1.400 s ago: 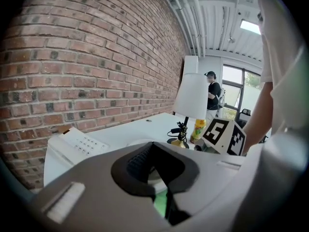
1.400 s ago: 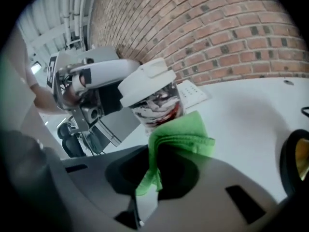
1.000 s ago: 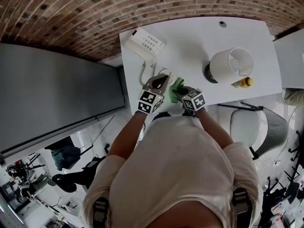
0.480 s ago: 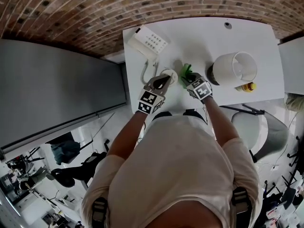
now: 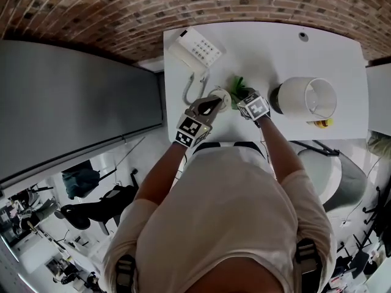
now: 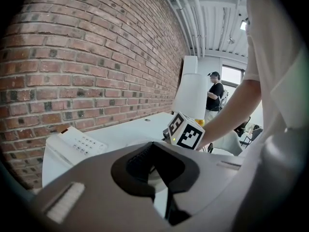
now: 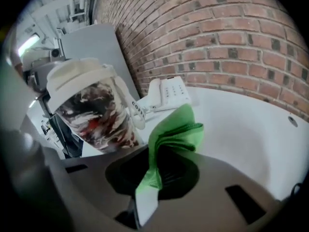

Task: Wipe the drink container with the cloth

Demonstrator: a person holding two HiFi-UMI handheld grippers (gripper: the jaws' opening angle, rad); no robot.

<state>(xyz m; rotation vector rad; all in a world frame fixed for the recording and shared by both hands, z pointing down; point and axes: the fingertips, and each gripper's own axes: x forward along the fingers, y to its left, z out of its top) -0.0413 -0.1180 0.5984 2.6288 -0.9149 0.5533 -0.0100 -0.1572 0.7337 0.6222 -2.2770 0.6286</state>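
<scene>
table (image 5: 269, 47): carrying cup (image 5: 219, 95) at its near left | left gripper (image 5: 211, 104): clenching the cup, likely light, slick, crushable, so holding mid-wall is suiting best | right gripper (image 5: 244, 98): pinching soft, limp cloth (image 5: 239, 85) just right of cup | cup's base, jaw contact: staying hard to see

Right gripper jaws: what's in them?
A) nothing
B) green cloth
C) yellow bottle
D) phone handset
B: the right gripper view shows the green cloth pinched between the jaws of the right gripper, beside the drink container.
</scene>
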